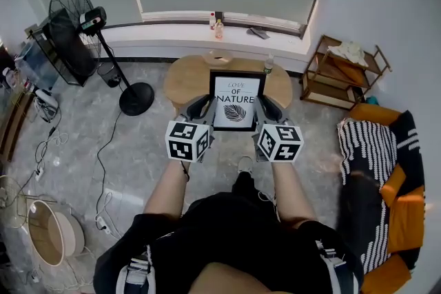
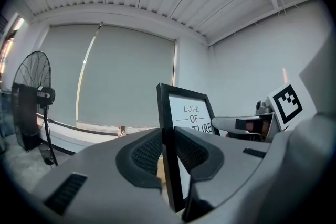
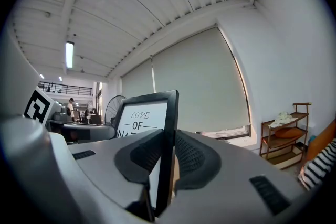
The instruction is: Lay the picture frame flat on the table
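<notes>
A black picture frame (image 1: 236,100) with a white print reading "LOVE OF NATURE" and a leaf is held up above the oval wooden table (image 1: 185,78). My left gripper (image 1: 198,109) is shut on the frame's left edge (image 2: 167,160). My right gripper (image 1: 269,109) is shut on its right edge (image 3: 168,155). In both gripper views the frame stands upright between the dark ribbed pads (image 2: 145,153), its face turned toward me. The frame hides the table's middle in the head view.
A small dish (image 1: 218,56) and a bottle (image 1: 269,64) sit at the table's far edge. A black standing fan (image 1: 76,24) stands at the left, a wooden shelf (image 1: 342,72) at the right. A striped and orange seat (image 1: 386,189) is at the near right. Cables cross the floor at left.
</notes>
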Demonstrator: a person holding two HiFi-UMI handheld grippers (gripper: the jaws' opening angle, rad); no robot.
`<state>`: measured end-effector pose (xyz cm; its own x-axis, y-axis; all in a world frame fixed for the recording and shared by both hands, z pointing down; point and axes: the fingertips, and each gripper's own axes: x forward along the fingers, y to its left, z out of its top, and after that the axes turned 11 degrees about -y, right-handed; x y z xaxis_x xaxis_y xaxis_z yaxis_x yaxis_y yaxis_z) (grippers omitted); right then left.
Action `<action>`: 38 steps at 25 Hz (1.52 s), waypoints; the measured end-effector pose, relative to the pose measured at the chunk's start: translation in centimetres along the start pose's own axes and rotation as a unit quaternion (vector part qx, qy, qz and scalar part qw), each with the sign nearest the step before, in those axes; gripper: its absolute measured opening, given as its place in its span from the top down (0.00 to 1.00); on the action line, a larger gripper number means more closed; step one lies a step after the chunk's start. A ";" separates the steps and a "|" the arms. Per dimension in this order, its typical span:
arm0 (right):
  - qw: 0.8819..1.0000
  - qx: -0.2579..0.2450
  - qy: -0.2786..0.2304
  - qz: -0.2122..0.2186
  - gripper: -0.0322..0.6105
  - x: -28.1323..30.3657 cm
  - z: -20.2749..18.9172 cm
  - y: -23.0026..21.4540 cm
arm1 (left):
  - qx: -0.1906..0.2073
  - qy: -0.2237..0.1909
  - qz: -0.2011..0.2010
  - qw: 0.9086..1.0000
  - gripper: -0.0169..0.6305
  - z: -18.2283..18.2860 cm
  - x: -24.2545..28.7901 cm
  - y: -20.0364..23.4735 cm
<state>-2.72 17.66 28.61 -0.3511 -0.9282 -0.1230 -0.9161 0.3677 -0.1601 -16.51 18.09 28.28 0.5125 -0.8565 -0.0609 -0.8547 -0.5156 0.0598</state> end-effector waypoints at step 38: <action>0.984 0.063 0.163 -0.041 0.81 48.3 -13.8 -31.1 | -0.052 0.164 -0.025 0.985 0.83 -13.8 53.2 22.6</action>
<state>6.17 -39.35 41.14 -0.3390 -0.9162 0.2136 -0.9201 0.2756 -0.2781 -7.40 -39.40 40.19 0.5666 -0.7825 0.2580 -0.8239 -0.5415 0.1671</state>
